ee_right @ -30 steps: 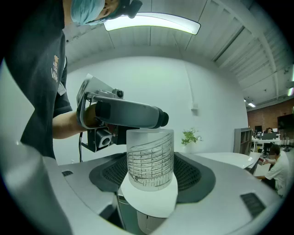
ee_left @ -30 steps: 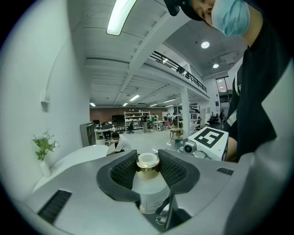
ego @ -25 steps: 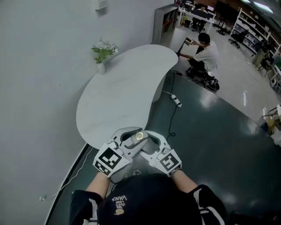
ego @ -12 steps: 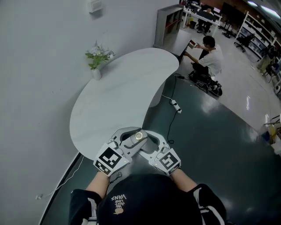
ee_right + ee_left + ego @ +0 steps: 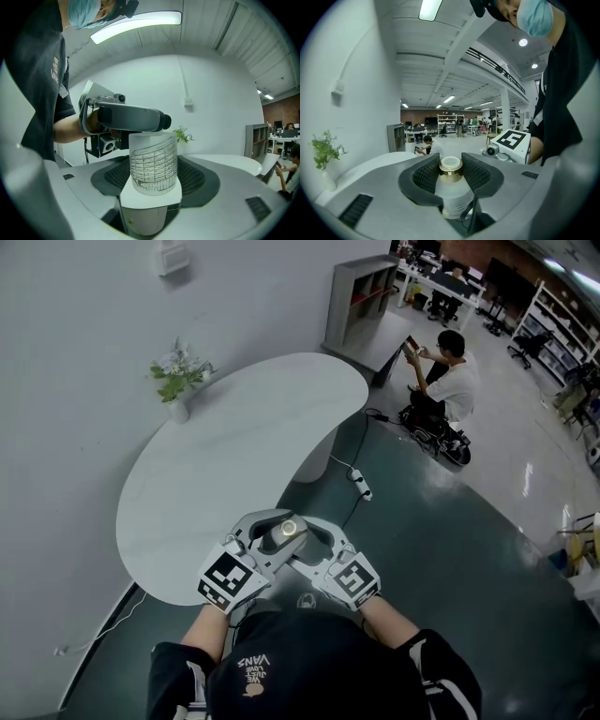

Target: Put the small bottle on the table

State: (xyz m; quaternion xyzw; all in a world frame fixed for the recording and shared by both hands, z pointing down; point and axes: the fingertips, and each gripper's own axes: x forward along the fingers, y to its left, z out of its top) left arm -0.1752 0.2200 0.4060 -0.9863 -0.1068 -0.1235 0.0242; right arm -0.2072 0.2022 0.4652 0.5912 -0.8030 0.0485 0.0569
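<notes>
Left tongs (image 5: 451,174) and right tongs (image 5: 154,177) are both clenched on the small bottle (image 5: 288,530), which is frosted glass with a gold collar and white cap. It is held upright in the air at the near edge of the white curved worktop (image 5: 225,465), not resting on it.

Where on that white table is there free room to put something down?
Nearly the whole table top is bare, from the near edge by the bottle to the far rounded end by the shelf. Only the plant stands on it, at the left edge by the wall. The floor to the right is busier: a power strip and a seated person.
</notes>
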